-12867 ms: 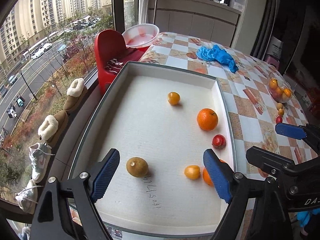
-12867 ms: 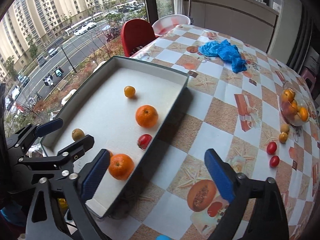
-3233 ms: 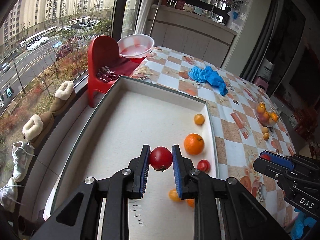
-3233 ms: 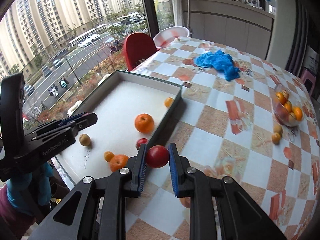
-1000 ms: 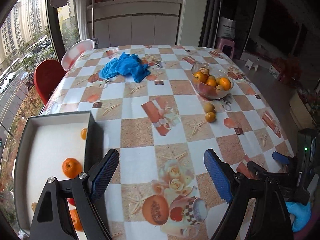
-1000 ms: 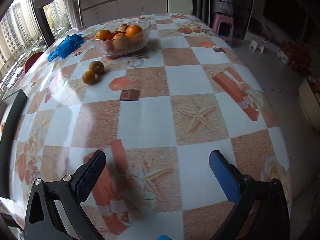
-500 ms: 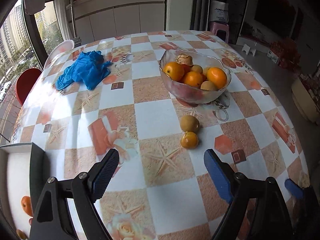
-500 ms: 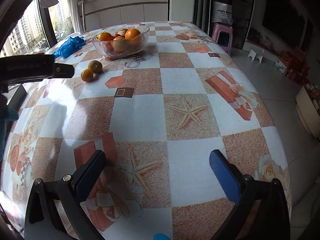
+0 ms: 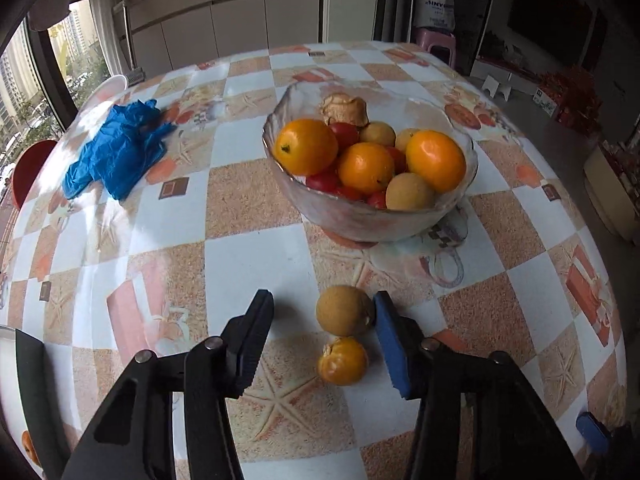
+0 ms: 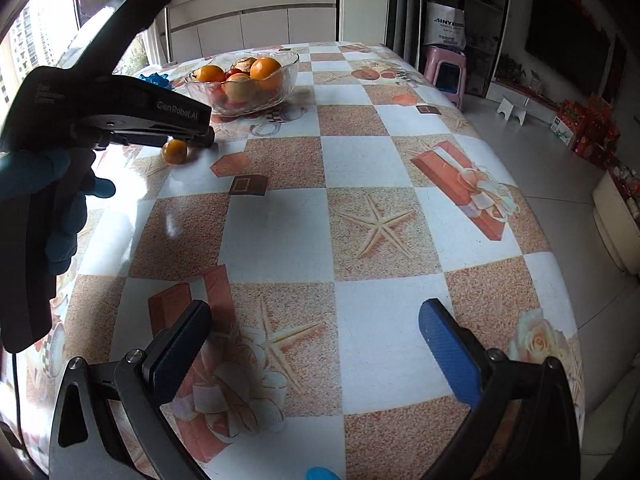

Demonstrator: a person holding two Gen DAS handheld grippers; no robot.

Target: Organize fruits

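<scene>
1. Left wrist view: a brownish-yellow fruit (image 9: 344, 310) sits on the checked tablecloth (image 9: 256, 248), just in front of the glass bowl (image 9: 360, 216).
2. The left gripper (image 9: 322, 336) is closing around it. The blue right pad touches the fruit's side, while the dark left pad stands clear of it, so nothing is clamped yet.
3. A small orange fruit (image 9: 343, 361) lies just beside the brownish one, nearer the camera and also between the fingers.
4. The bowl holds oranges, small red fruits and pale yellow ones, heaped above its rim.
5. A crumpled blue cloth (image 9: 116, 156) lies well to the bowl's left.
6. Right wrist view: the right gripper (image 10: 316, 344) hangs over bare tablecloth, jaws spread wide, nothing between them.
7. A blue-gloved hand (image 10: 52, 196) holds the left gripper at the far left.
</scene>
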